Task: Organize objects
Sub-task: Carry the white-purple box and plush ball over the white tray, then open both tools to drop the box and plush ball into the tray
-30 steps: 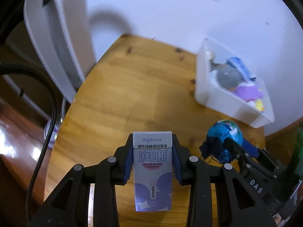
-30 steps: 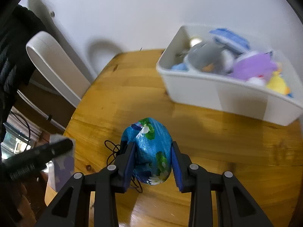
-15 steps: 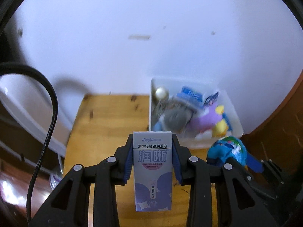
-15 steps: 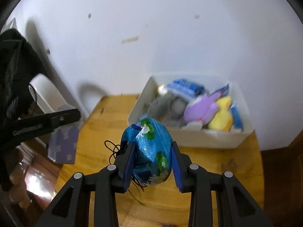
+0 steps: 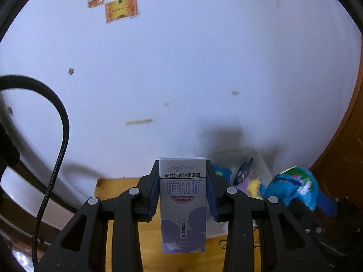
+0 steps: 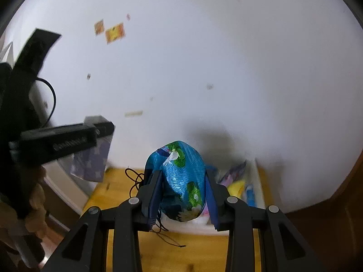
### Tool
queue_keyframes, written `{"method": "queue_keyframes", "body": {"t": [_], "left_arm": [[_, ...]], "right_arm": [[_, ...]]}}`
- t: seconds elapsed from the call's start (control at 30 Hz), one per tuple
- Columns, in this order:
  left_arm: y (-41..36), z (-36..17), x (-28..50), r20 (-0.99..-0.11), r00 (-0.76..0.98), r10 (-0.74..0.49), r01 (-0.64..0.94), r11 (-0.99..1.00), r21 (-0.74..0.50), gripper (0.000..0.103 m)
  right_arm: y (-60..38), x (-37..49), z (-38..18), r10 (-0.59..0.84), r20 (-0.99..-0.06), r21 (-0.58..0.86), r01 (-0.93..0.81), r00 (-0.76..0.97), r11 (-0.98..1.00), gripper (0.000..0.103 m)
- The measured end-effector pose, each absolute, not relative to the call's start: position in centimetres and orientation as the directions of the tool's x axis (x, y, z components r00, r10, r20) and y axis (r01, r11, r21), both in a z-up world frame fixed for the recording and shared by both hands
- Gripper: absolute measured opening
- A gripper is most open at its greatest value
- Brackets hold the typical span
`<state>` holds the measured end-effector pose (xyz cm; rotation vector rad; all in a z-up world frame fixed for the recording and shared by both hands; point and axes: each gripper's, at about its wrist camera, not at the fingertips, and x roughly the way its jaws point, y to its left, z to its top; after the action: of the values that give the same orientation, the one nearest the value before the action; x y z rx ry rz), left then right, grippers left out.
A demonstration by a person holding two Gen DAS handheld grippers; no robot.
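My left gripper (image 5: 182,196) is shut on a grey and purple carton (image 5: 182,206) with Chinese print, held upright in the air. My right gripper (image 6: 182,189) is shut on a shiny blue pouch (image 6: 181,179) with green flower print; dark strings hang from it. The pouch also shows in the left wrist view (image 5: 292,185), and the carton in the right wrist view (image 6: 90,161). Both are raised above the wooden table (image 6: 192,253). A white bin (image 6: 259,181) full of toys stands behind them against the wall, mostly hidden.
A white wall (image 5: 181,68) with small stickers fills most of both views. A white curved object (image 5: 27,199) stands left of the table. A brown wooden door frame (image 5: 340,154) is at the right. A black cable (image 5: 56,158) loops at the left.
Both grippers have lifted and tilted upward with their loads. The table and bin have dropped to the bottom of both views, and the wall now fills them.
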<state>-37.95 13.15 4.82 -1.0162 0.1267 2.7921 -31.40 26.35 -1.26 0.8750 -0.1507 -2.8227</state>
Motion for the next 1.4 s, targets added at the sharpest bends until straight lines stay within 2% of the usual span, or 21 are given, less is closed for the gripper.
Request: {"method": "queue_keyframes", "body": {"t": [0.17,0.37,0.67,0.97,1.17,1.4], "left_arm": [[14.0,4.9,-40.9,-0.65,-0.75,0.123,-0.188,-0.982,0.031,0.038],[15.0,3.1,-43.9,-0.641,-0.755,0.133,-0.229,-0.971,0.068,0.038],[16.6,-3.4,-48.7,-0.715,-0.679,0.167,-0.287,-0.957,0.049,0.038],[16.6,-9.9,-52.5,-0.783,-0.607,0.138,-0.257,-0.966,0.03,0.038],[16.4,-12.9,-53.6,-0.813,-0.57,0.119,-0.241,-0.97,0.027,0.038],[15.4,-15.4,-55.0,-0.84,-0.529,0.122,-0.225,-0.974,0.001,0.039]], "right_arm": [[27.4,-33.4,1.3,-0.156,-0.506,0.137,0.099,-0.849,-0.986,0.036],[28.4,-37.0,1.1,-0.117,-0.516,0.121,0.064,-0.849,-0.991,0.036],[27.4,-41.9,-6.2,-0.159,-0.643,0.155,0.076,-0.749,-0.985,0.036],[25.8,-45.1,-15.5,-0.259,-0.765,0.24,0.112,-0.589,-0.964,0.036],[25.5,-45.0,-18.9,-0.256,-0.786,0.23,0.119,-0.563,-0.966,0.036],[24.2,-44.7,-19.6,-0.173,-0.78,0.098,0.156,-0.601,-0.983,0.038]]}}
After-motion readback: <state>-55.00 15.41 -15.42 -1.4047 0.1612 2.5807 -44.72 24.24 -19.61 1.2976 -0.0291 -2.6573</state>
